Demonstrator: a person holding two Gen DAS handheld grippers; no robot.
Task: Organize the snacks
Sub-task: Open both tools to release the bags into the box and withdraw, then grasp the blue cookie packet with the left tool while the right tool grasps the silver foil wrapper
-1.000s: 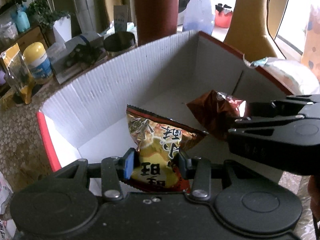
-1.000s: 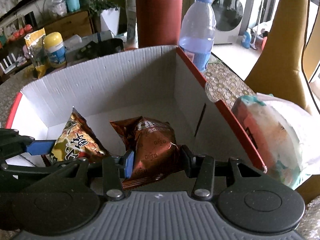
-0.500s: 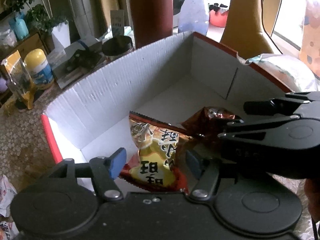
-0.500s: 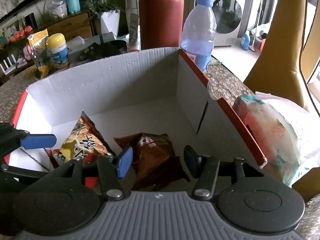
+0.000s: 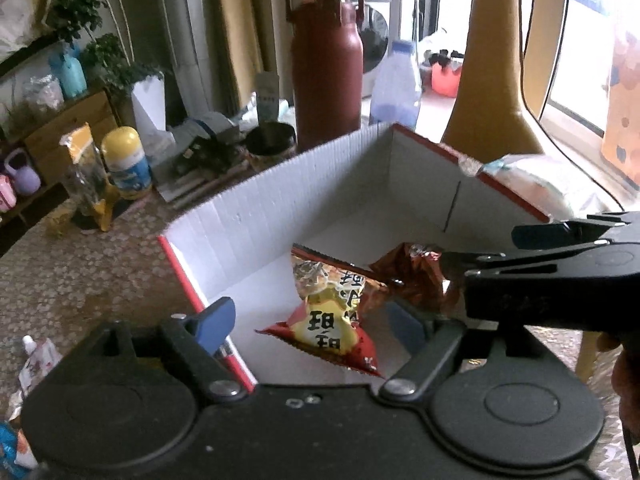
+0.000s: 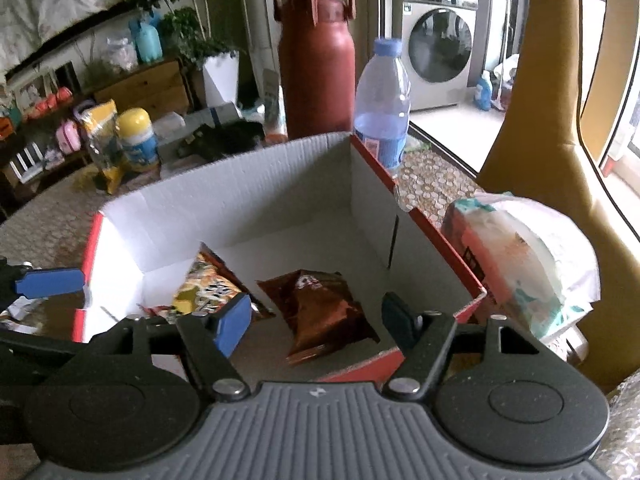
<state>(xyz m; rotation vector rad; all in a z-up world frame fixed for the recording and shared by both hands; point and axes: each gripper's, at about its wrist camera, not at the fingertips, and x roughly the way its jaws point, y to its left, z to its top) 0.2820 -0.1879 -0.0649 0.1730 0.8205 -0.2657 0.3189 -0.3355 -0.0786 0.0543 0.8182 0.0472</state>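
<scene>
A white cardboard box [image 5: 304, 196] [image 6: 256, 196] with red outer sides stands open on the table. On its floor lie a yellow-and-red snack packet [image 5: 332, 312] [image 6: 208, 288] and a brown foil packet [image 5: 412, 276] [image 6: 324, 308], side by side. My left gripper [image 5: 316, 320] hovers above the yellow packet, its jaws opening, with the pads clear of it. My right gripper [image 6: 316, 316] hangs over the brown packet, its jaws opening too, touching nothing. Each gripper shows at the edge of the other's view.
A tall red flask [image 6: 316, 64] and a water bottle [image 6: 382, 104] stand behind the box. A bagged pack [image 6: 520, 256] lies against its right side. A yellow-lidded tub [image 5: 126, 162], a yellow pouch [image 5: 86, 172] and clutter sit at the far left. A yellow chair back [image 6: 552, 112] rises at right.
Both grippers let go of their packets, which now lie on the box floor. Both have spread their jaws and risen back from the box.
</scene>
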